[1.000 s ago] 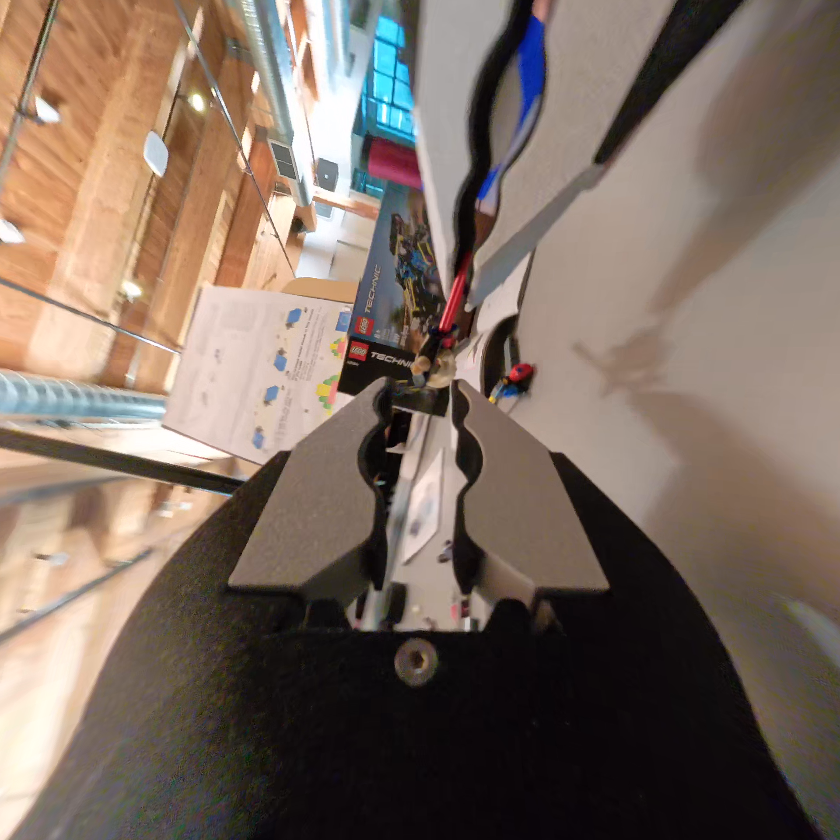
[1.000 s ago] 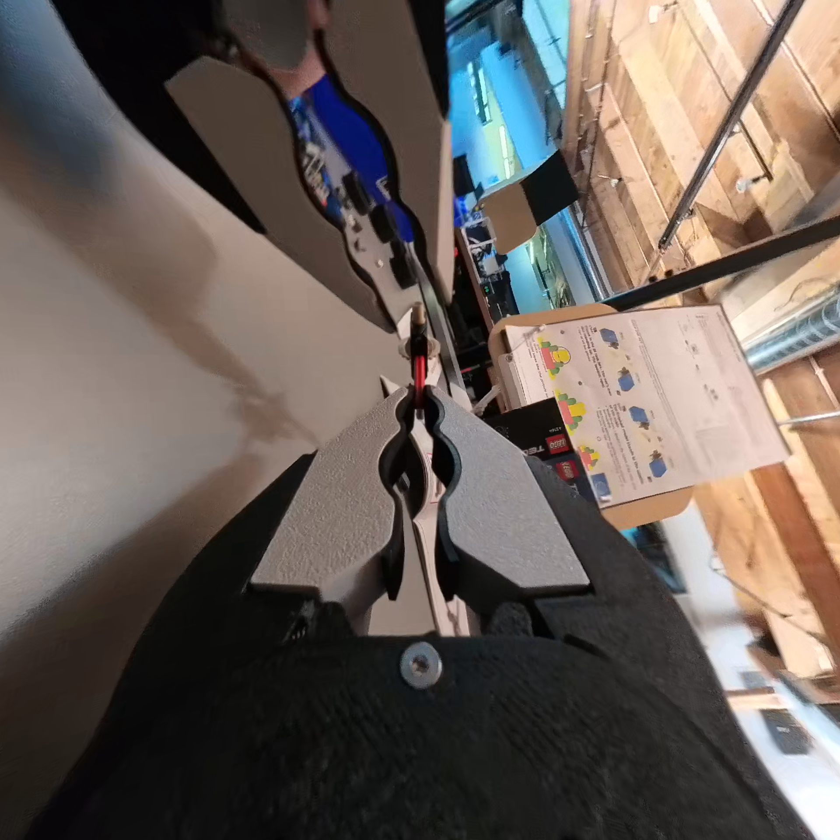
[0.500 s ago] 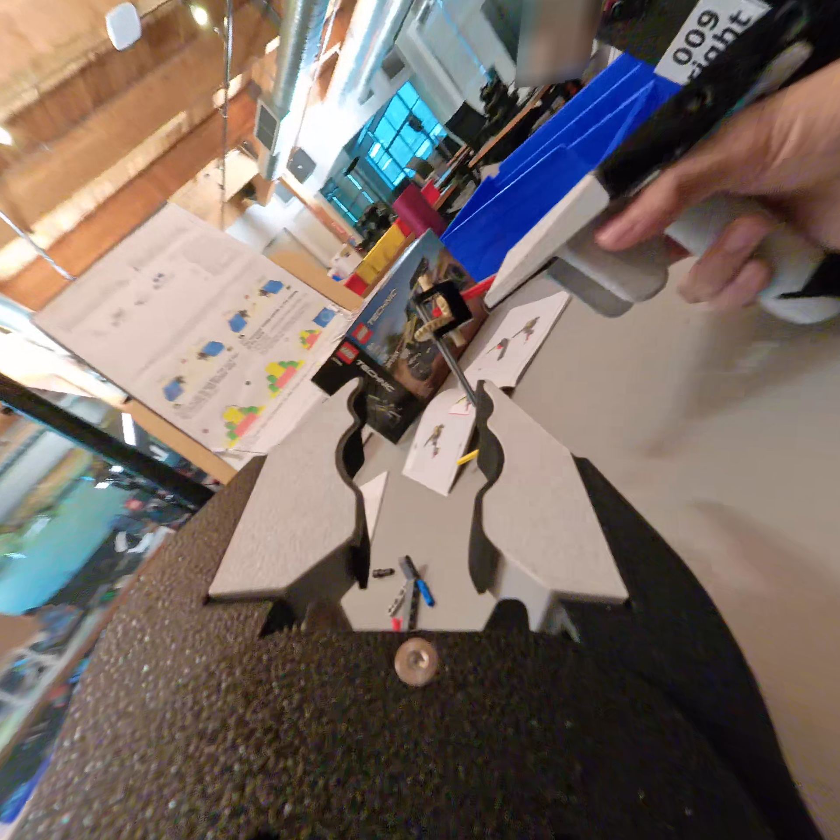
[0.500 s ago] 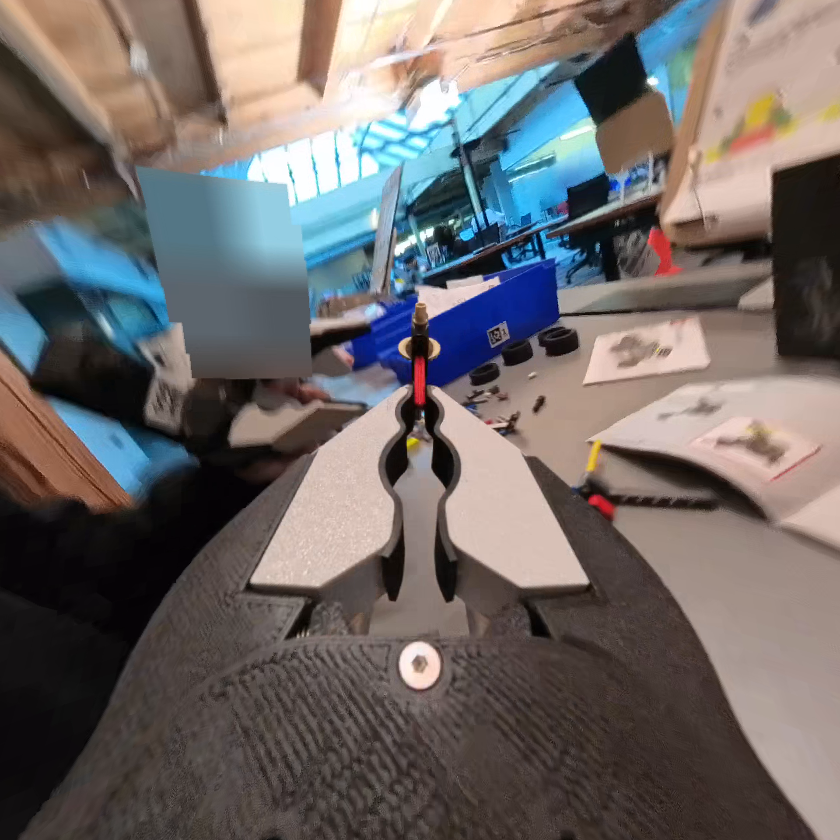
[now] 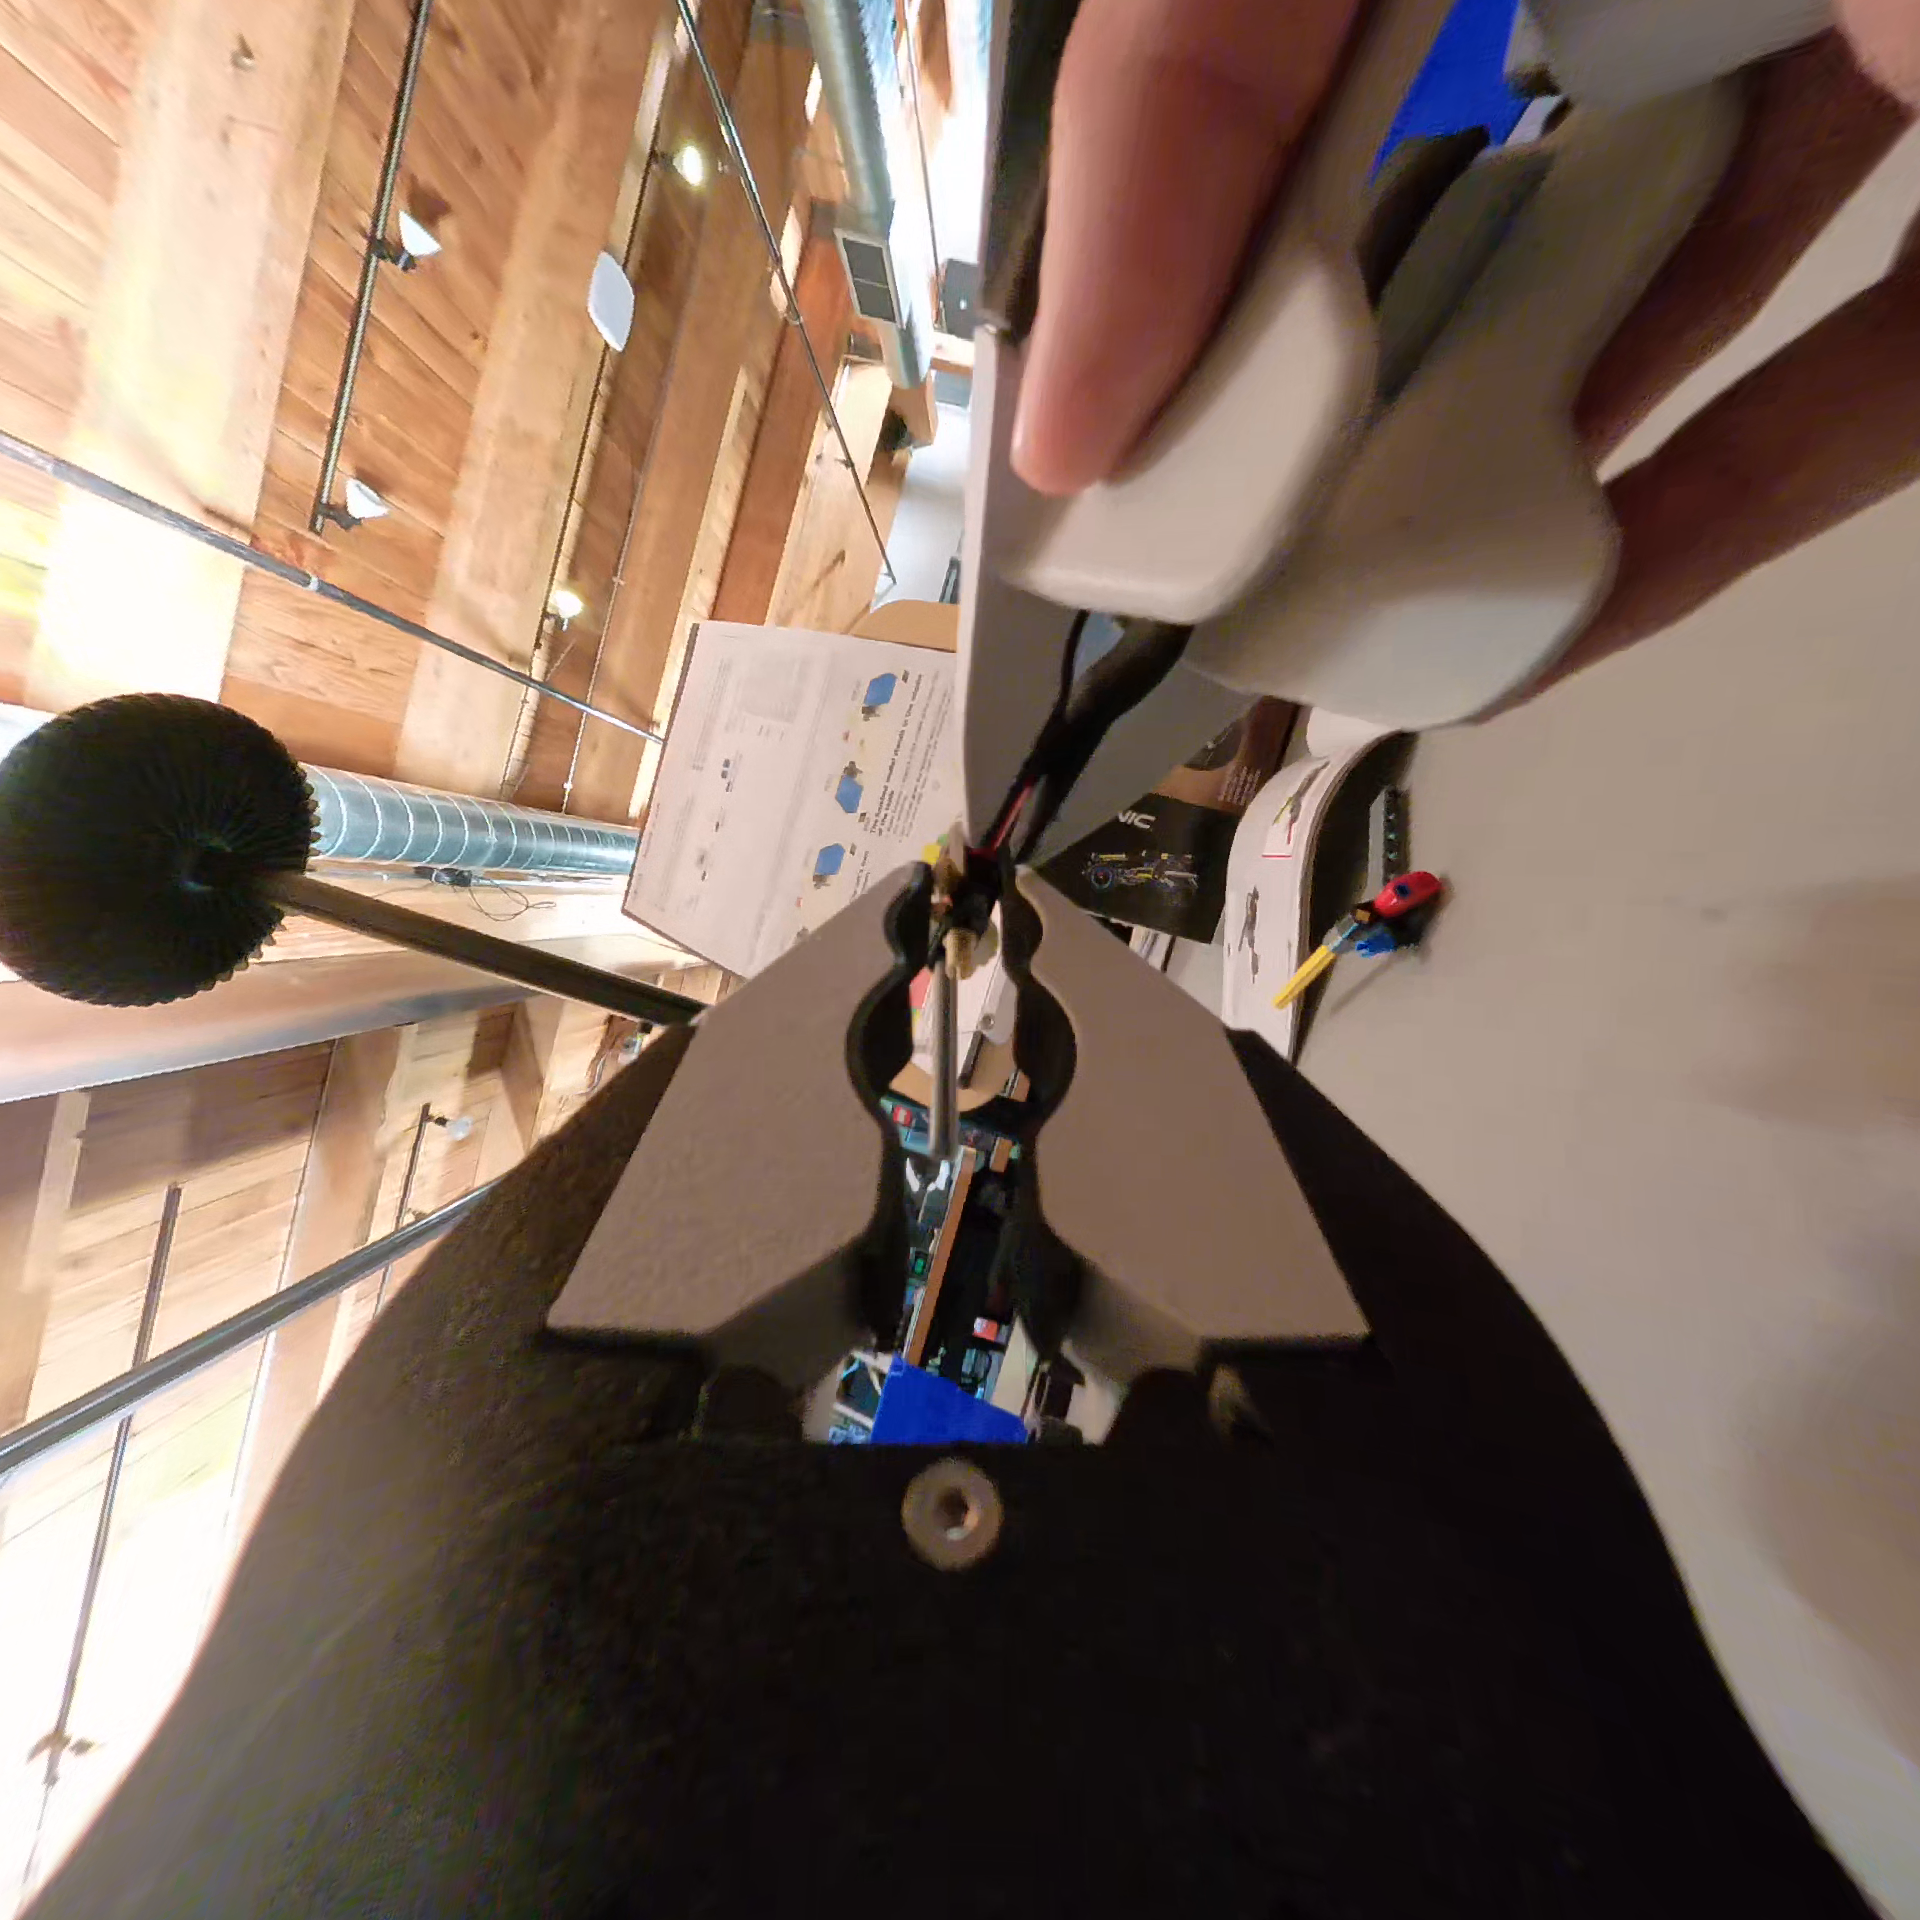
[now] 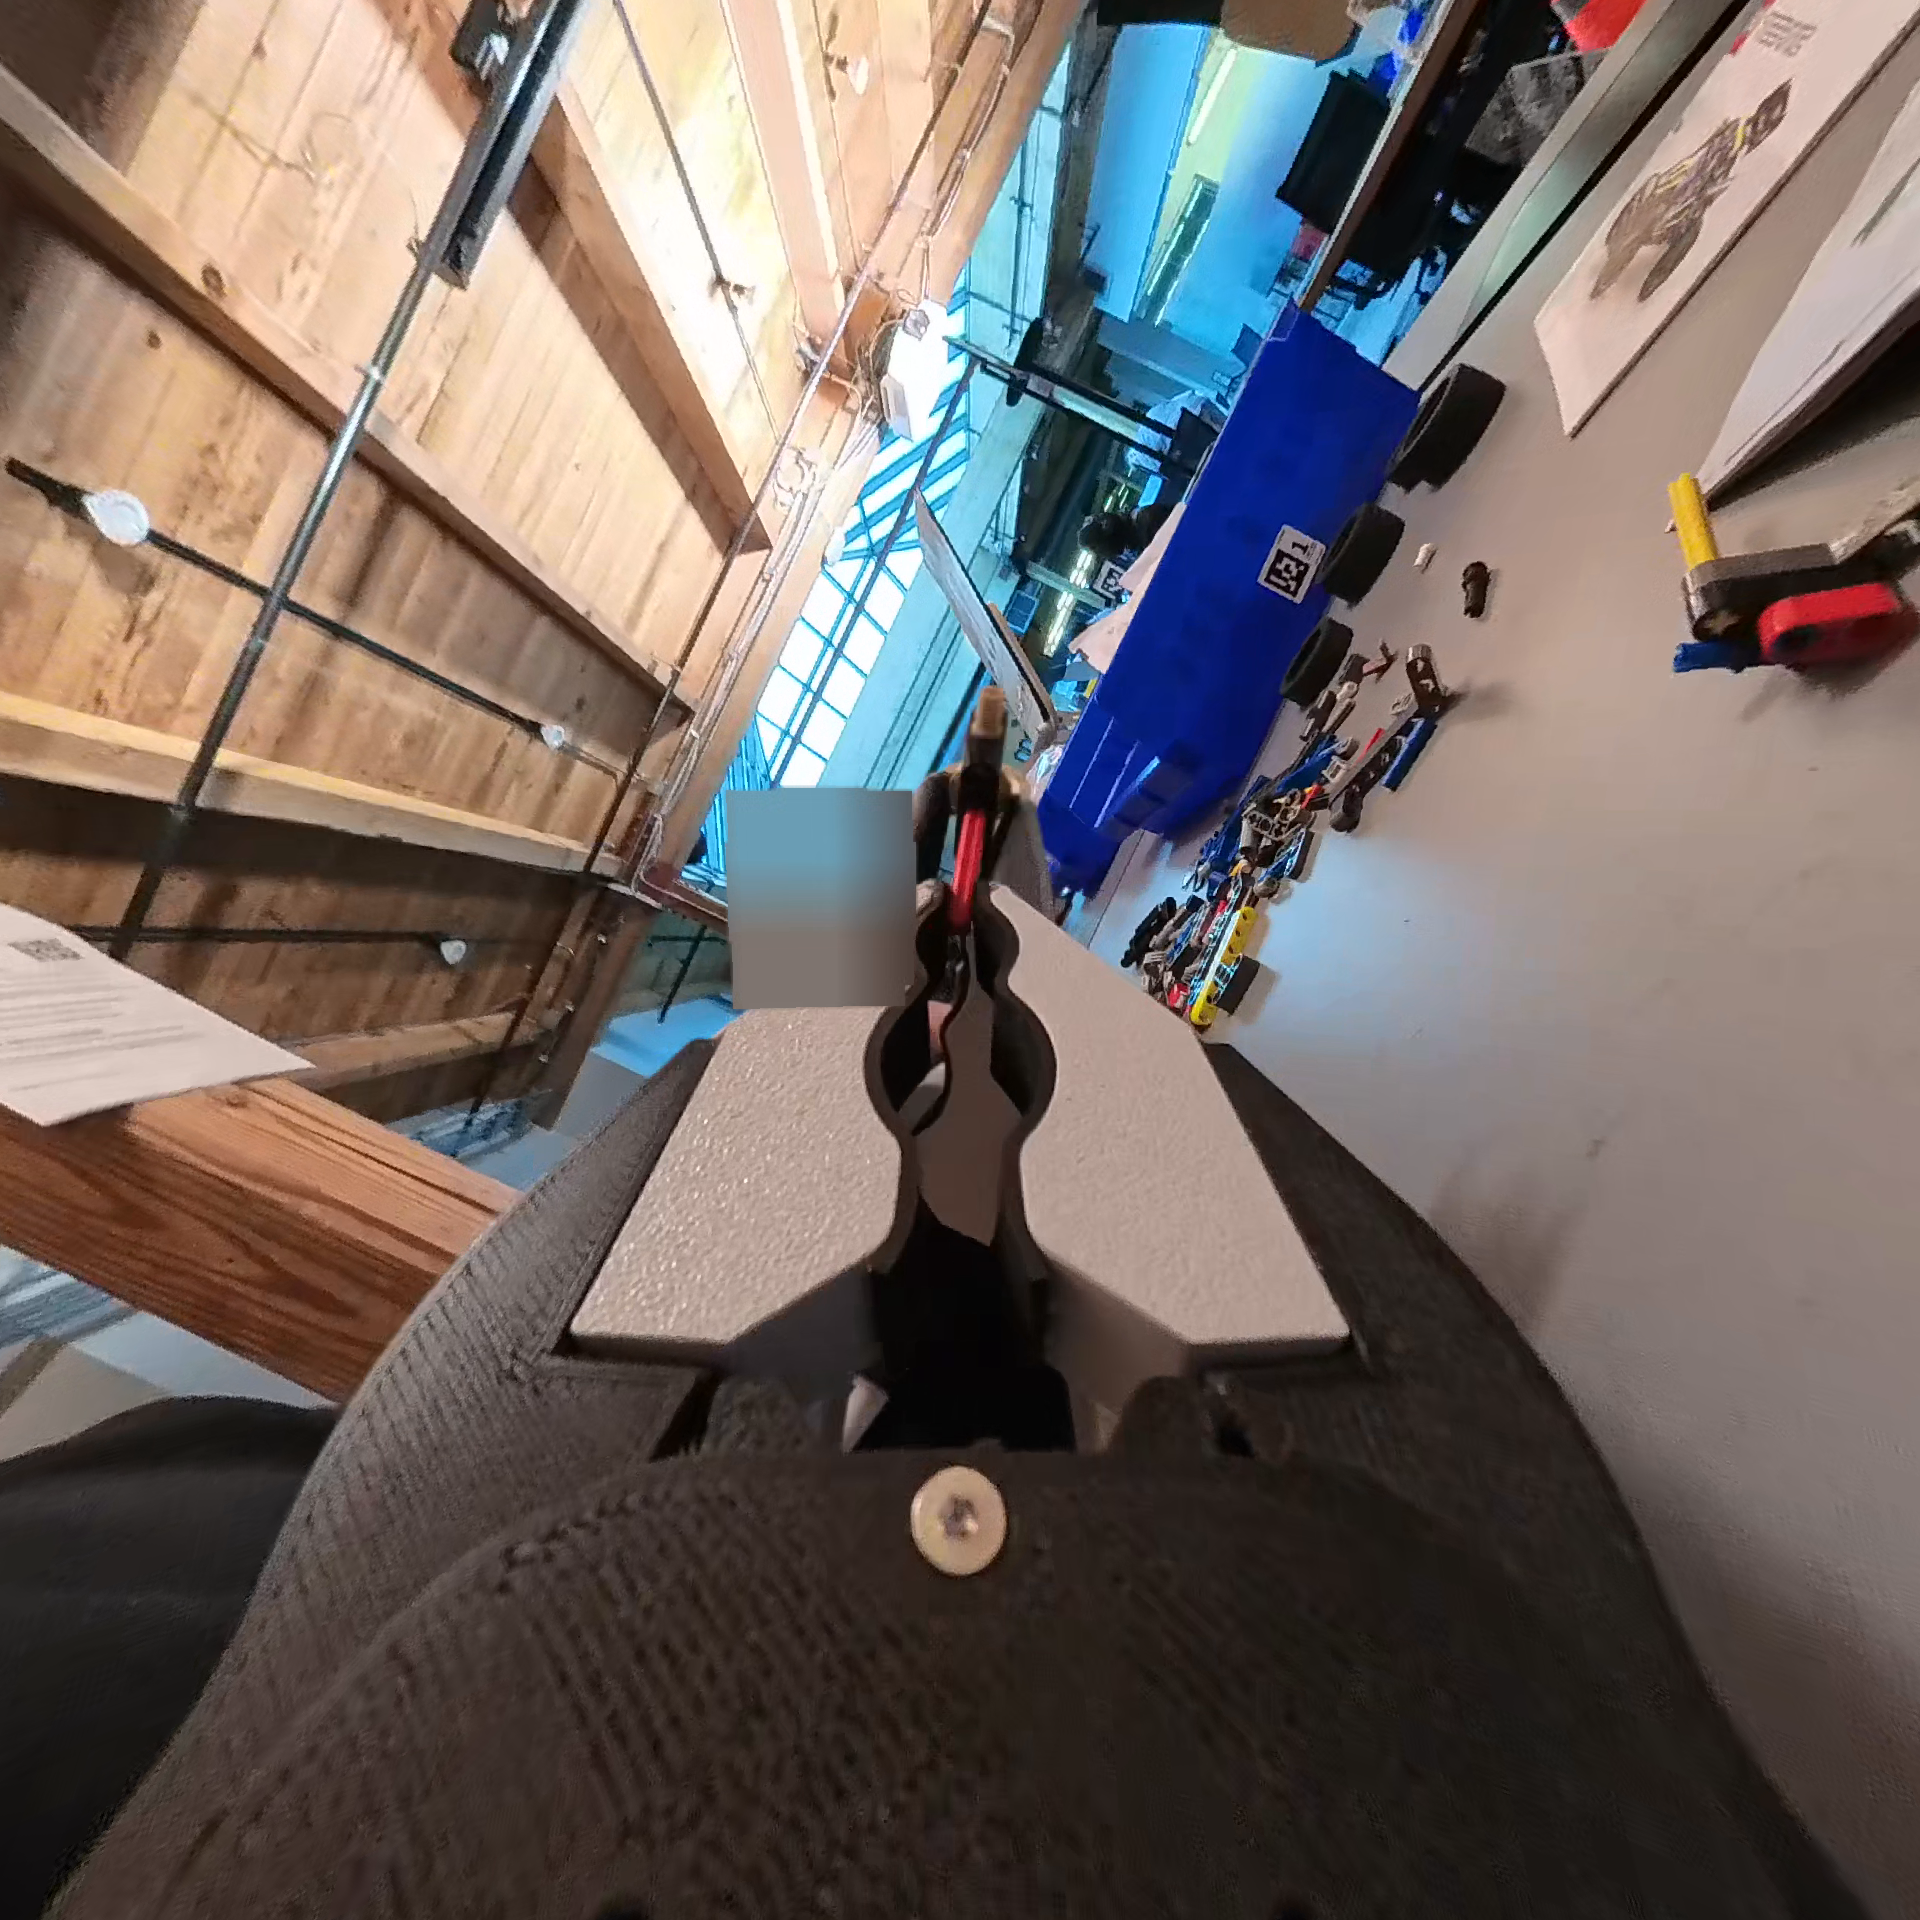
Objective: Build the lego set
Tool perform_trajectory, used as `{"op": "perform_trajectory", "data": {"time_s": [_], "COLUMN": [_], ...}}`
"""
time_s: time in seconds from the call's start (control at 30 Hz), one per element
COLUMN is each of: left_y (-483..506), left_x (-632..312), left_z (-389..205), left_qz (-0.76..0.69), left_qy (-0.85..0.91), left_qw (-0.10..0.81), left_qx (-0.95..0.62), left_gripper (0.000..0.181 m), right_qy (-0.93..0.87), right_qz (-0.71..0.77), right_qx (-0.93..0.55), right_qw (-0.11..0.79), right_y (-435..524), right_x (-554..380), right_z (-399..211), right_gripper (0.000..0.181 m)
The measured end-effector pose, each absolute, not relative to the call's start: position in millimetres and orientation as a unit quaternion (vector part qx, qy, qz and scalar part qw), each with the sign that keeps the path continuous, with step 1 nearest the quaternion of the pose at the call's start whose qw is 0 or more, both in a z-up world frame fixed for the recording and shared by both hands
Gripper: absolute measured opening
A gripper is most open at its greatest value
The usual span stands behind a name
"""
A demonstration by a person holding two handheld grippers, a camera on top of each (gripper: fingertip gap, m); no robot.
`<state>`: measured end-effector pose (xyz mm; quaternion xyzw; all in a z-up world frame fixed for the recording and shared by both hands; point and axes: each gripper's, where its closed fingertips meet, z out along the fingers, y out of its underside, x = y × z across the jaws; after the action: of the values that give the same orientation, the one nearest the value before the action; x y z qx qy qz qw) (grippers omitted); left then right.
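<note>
The lego piece is a thin red axle with a tan bush and black connector at the tip, pinched at the front of the right gripper, jaws squeezed tight on it. In the left view, the left gripper clamps a tiny black-and-tan assembly with a grey rod hanging back between its 2 fingers. Only the right view shows the loose parts pile beside the blue bin; only the left shows the set's box.

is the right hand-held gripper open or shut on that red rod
Shut on it. In the right wrist view the right hand-held gripper has its fingertips nearly together, pinching the red rod, which sticks out beyond them.
</note>
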<state>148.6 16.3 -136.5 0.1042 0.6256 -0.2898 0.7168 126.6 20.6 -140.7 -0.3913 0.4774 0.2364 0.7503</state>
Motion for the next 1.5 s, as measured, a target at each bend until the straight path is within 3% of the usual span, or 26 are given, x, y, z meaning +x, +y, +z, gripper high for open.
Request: {"op": "perform_trajectory", "data": {"time_s": [0.2, 0.3, 0.4, 0.5, 0.63, 0.7, 0.8, 0.9, 0.93, 1.17, 1.5], "left_y": [21.5, 25.1, 28.7, 24.1, 13.9, 11.0, 8.0, 6.6, 5.8, 7.2, 22.2], "left_x": [150.3, 142.2, 138.1, 133.4, 125.5, 122.6, 119.9, 120.4, 120.1, 127.4, 139.8], "left_z": [-137.3, -128.6, -130.0, -141.8, -151.3, -154.6, -161.3, -169.3, -171.3, -165.1, -177.5], "left_qz": [-0.363, -0.398, -0.387, -0.380, -0.391, -0.393, -0.387, -0.365, -0.362, -0.384, -0.306], "left_qy": [0.667, 0.663, 0.666, 0.681, 0.694, 0.700, 0.706, 0.710, 0.710, 0.699, 0.706], "left_qw": [0.641, 0.618, 0.612, 0.590, 0.558, 0.547, 0.537, 0.539, 0.539, 0.559, 0.614], "left_qx": [0.106, 0.142, 0.181, 0.210, 0.230, 0.238, 0.252, 0.270, 0.273, 0.229, 0.178], "left_gripper": [0.009, 0.009, 0.009, 0.009, 0.009, 0.009, 0.009, 0.009, 0.009, 0.018, 0.021], "right_qy": [0.367, 0.252, 0.196, 0.086, -0.068, -0.102, -0.151, -0.175, -0.170, -0.149, -0.127], "right_qz": [0.194, 0.137, -0.067, -0.327, -0.532, -0.543, -0.576, -0.590, -0.605, -0.622, -0.638], "right_qx": [-0.489, -0.581, -0.667, -0.738, -0.727, -0.728, -0.720, -0.713, -0.703, -0.704, -0.713], "right_qw": [0.767, 0.762, 0.716, 0.584, 0.430, 0.406, 0.358, 0.337, 0.333, 0.308, 0.262], "right_y": [24.6, 16.0, -6.2, -18.1, -10.3, -1.0, 6.7, 11.7, 9.9, 6.9, 7.5], "right_x": [107.9, 89.7, 109.1, 130.3, 136.7, 133.8, 133.1, 132.0, 133.6, 139.3, 149.7], "right_z": [-122.4, -118.9, -133.0, -151.8, -158.5, -166.1, -173.2, -178.4, -174.7, -173.9, -180.6], "right_gripper": [0.041, 0.027, 0.018, 0.022, 0.018, 0.028, 0.028, 0.016, 0.002, 0.002, 0.001]}}
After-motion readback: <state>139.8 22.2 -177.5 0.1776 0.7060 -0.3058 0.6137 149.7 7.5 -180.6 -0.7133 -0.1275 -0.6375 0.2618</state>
